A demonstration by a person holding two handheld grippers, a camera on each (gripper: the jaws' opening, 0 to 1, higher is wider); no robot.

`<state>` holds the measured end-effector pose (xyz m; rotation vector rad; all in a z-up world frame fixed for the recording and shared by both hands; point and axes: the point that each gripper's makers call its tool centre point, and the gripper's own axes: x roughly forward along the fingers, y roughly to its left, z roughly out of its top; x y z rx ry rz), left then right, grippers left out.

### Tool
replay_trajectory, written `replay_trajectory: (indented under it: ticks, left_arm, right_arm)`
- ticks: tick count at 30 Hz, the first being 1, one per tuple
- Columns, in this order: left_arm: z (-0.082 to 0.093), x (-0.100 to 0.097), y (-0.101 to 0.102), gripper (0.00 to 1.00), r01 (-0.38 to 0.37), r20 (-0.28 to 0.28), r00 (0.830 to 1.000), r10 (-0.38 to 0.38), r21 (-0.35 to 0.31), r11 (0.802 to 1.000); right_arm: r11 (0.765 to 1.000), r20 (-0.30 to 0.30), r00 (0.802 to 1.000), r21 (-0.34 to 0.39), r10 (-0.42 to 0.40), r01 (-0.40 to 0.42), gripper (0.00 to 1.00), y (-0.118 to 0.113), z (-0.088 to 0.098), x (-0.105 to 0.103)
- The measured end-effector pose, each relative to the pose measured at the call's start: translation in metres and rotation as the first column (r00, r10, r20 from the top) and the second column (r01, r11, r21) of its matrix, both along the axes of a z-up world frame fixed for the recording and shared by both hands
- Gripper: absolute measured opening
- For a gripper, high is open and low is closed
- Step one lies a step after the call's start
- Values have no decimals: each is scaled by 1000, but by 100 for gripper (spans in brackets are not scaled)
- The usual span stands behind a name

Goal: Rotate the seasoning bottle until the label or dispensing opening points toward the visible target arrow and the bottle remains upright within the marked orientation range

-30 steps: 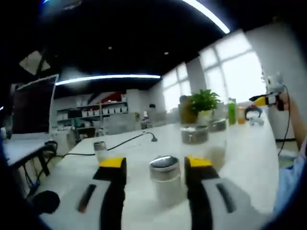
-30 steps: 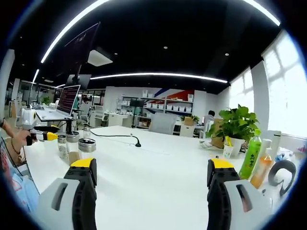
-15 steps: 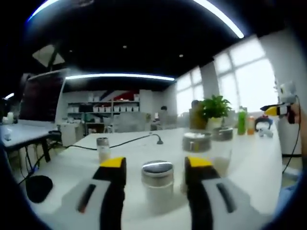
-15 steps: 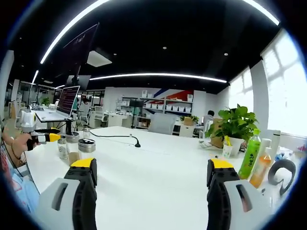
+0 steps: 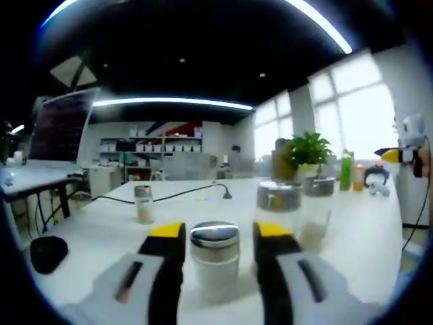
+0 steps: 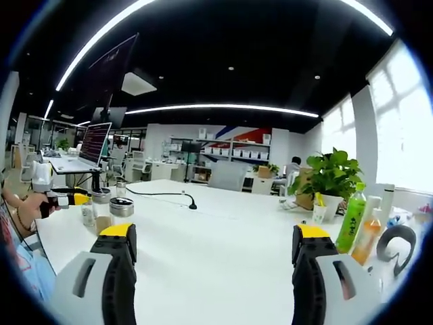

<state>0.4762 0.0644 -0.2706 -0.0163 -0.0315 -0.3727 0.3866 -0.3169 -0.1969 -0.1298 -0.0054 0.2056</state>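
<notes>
The bottle (image 5: 214, 261) stands upright on the white table (image 5: 352, 237), directly in front of the left gripper (image 5: 215, 240) and between its two yellow-tipped jaws. Its long axis is vertical and its metal cap (image 5: 214, 235) sits at the level of the jaw tips. The jaws stand very close on both sides of the bottle, but the left gripper view is soft, so I cannot tell if they already press it or if a thin gap remains. I judge that this is the relation the next move depends on: the bottle is centred in the jaws, so a turn of the hand around the vertical axis can rotate it without tipping it. No label, opening or target arrow is clear enough to read, so I cannot say how far the rotation is. Just behind and to the right stand two more jars (image 5: 279, 203), and a small jar (image 5: 143, 203) stands apart to the left; they are near enough that a wide swing may touch them. The right gripper (image 6: 215, 249) is spread wide over bare table with nothing between its jaws. From its view the group of jars (image 6: 111, 211) is well apart on the left, beside the person's hand (image 6: 27, 206), so the left gripper is clearly the nearer one.
</notes>
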Motion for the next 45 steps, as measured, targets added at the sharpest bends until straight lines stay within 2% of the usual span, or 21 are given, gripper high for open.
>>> replay_trajectory:
  ticks: [9, 13, 36, 45]
  left_arm:
    - [-4, 4, 0, 40, -5, -4, 1000, 5, 6, 1000]
    - [-6, 8, 1, 33, -15, 3, 1000, 15, 24, 1000]
    - [-5, 11, 1, 32, 79, 17, 997, -80, 33, 996]
    - [-6, 13, 2, 32, 146, 27, 989, -147, 26, 989]
  right_arm:
    - [1000, 4, 1000, -8, -10, 10, 99, -3, 1, -1]
    - [1000, -1, 1000, -7, -5, 5, 99, -2, 0, 0]
    - [1000, -7, 1000, -15, 0, 0, 98, 2, -1, 0]
    - [1000, -10, 1000, -15, 1, -1, 98, 2, -1, 0]
